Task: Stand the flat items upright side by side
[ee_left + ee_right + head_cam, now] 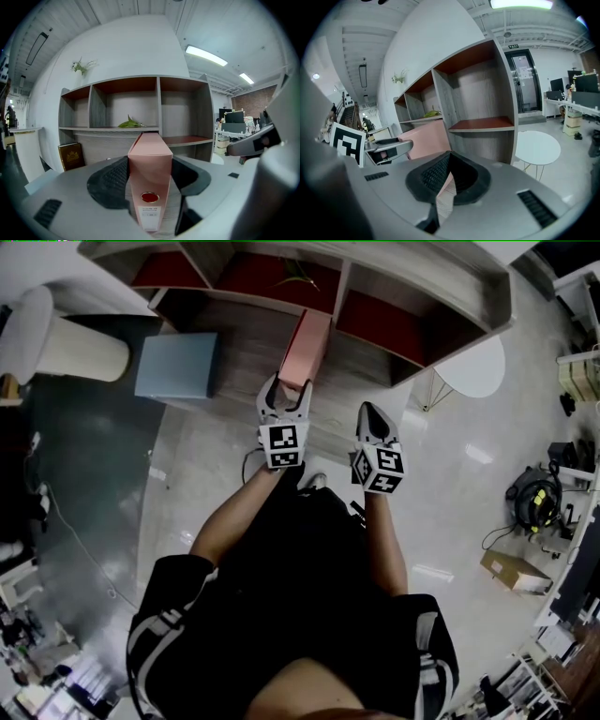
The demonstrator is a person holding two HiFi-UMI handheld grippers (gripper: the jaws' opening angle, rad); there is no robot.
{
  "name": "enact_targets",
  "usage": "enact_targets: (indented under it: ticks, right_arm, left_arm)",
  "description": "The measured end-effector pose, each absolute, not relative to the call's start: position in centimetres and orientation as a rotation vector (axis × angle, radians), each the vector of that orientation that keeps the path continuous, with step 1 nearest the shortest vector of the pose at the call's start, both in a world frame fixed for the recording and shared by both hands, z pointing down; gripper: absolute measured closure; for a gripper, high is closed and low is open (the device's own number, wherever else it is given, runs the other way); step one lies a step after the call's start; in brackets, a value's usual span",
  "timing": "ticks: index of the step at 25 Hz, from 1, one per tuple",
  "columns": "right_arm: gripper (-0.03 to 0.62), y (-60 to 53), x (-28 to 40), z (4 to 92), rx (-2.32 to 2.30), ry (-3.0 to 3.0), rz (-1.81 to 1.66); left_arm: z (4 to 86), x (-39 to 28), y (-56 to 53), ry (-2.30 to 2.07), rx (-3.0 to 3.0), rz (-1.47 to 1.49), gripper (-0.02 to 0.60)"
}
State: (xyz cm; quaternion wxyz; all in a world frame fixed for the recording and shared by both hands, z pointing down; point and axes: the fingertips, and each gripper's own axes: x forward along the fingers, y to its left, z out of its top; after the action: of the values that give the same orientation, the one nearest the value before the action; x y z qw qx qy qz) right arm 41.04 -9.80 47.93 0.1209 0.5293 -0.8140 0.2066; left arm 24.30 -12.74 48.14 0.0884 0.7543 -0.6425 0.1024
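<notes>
A pink file box (307, 348) stands upright on the wood-grain ledge (246, 351) in front of the shelf unit (427, 298). My left gripper (284, 401) reaches onto its near end. In the left gripper view the box (150, 180) fills the gap between the jaws, and both dark pads (112, 180) lie against its sides. My right gripper (372, 418) hangs to the right of the box, shut with nothing in it. In the right gripper view the shut gripper (449, 153) has the box (424, 138) to its left. A pale blue flat item (178, 365) lies on the ledge's left part.
A dark brown book (71, 156) leans in the lower left shelf compartment. Green leaves (130, 123) lie on the middle shelf. A round white table (473, 367) stands right of the shelf unit. A white rounded counter (56, 343) is at the far left.
</notes>
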Motion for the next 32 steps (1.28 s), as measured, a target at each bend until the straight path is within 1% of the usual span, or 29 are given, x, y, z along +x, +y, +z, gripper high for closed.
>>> enact_targets:
  ticks: [15,32]
  right_arm:
    - [0.568,-12.8,41.8,48.0,1.563,-2.355,0.606]
    - [0.569,-12.0,42.3,47.7,1.592,-2.341,0.605]
  left_arm:
    - [47.9,25.1,-16.4,-1.893,2.269,0.283,0.295]
    - [48.0,25.7,-17.6,-1.847,2.291,0.265,0.293]
